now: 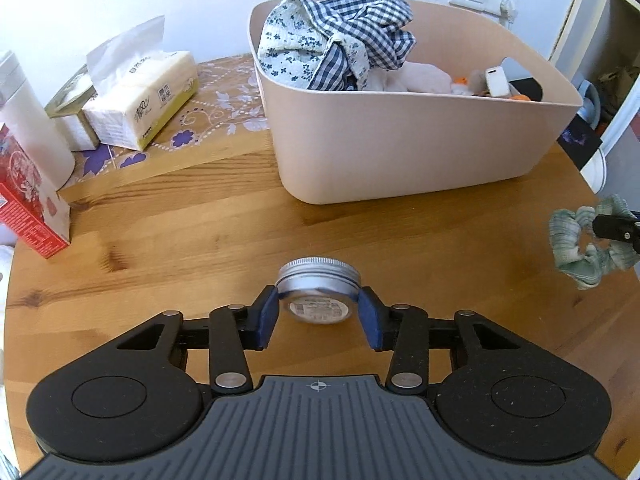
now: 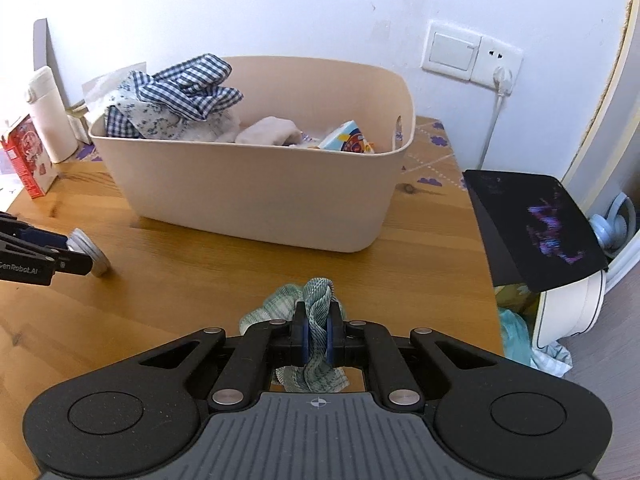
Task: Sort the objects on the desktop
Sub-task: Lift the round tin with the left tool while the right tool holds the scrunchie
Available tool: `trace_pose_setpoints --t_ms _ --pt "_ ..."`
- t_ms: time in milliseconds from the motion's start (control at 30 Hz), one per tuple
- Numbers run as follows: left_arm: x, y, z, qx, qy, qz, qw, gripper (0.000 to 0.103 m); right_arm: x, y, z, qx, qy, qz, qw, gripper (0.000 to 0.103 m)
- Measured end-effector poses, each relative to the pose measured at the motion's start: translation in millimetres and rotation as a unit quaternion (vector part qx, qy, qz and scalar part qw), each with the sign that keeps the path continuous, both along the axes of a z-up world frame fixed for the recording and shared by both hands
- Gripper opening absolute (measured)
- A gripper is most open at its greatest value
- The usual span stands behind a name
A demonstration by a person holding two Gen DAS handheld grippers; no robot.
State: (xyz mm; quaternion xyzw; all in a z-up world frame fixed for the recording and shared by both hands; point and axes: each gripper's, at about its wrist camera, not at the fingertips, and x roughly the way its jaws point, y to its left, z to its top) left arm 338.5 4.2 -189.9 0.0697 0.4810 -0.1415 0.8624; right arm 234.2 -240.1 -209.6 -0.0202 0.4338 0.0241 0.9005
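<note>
My left gripper [image 1: 319, 301] is shut on a round silver tin [image 1: 319, 280], tilted so its labelled underside faces me, held just above the wooden table [image 1: 200, 240]. It also shows in the right wrist view [image 2: 89, 255]. My right gripper [image 2: 317, 334] is shut on a green-and-white checked scrunchie [image 2: 318, 304], which also shows at the right edge of the left wrist view [image 1: 584, 248]. A beige plastic bin [image 1: 400, 140] stands behind both; in the right wrist view [image 2: 248, 192] it holds checked cloths, socks and a small carton.
A tissue pack [image 1: 144, 96], a white bottle [image 1: 28, 120] and a red box [image 1: 28, 200] stand at the table's left. A black box [image 2: 536, 224] sits at the table's right edge. A wall socket with a plugged cable [image 2: 500, 80] is behind.
</note>
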Motion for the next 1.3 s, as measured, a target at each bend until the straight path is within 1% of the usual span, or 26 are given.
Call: trace_pose_setpoints --t_ms 33,200,333,400,467,500,533,600,633,700,833,1033,1167,1300 --pt "-2 0 1 -0.008 0.008 -0.005 0.9999 0.000 -4 -1 2 -0.001 -0.002 0.000 1.000 0.008" --pt "-13 5 1 0.005 0.012 0.008 0.9999 0.000 -18 -4 9 -0.003 -0.006 -0.003 1.000 0.008" --pt "-17 12 -2 0.002 0.012 0.020 0.9997 0.001 -25 -5 12 -0.006 -0.009 0.002 1.000 0.008" --pt "-14 15 -4 0.014 0.006 0.029 0.9995 0.001 -27 -7 12 -0.006 -0.010 0.000 1.000 0.008" --pt "-8 19 -7 0.021 0.007 0.045 0.9987 0.011 -27 -8 11 -0.005 -0.009 -0.004 1.000 0.008" --pt "-4 22 -8 0.024 0.009 0.054 0.9982 0.032 -27 -8 10 -0.005 -0.007 -0.005 1.000 0.008" --pt "-2 24 -8 0.029 0.004 0.062 0.9976 0.056 -26 -8 9 -0.005 -0.005 -0.005 1.000 0.008" --pt "3 29 -6 0.048 -0.029 0.077 0.9954 0.076 -25 -9 8 -0.004 -0.004 -0.005 1.000 0.008" --pt "6 32 -5 0.063 -0.045 0.084 0.9934 0.079 -23 -9 7 -0.005 -0.003 -0.005 1.000 0.008" --pt "16 39 -6 0.088 -0.059 0.094 0.9899 0.080 -19 -8 5 -0.005 0.000 -0.007 1.000 0.008" --pt "41 60 -11 0.109 -0.062 0.114 0.9855 0.080 -6 -4 -1 -0.005 0.005 -0.006 1.000 0.008" --pt "72 87 -24 0.126 -0.053 0.141 0.9806 0.080 13 7 -11 0.001 0.014 0.004 1.000 0.008" --pt "85 96 -35 0.141 -0.054 0.158 0.9758 0.080 23 13 -17 0.002 0.022 0.010 1.000 0.008" --pt "96 104 -39 0.136 -0.073 0.180 0.9715 0.084 30 16 -24 0.002 0.030 0.009 0.999 0.008"
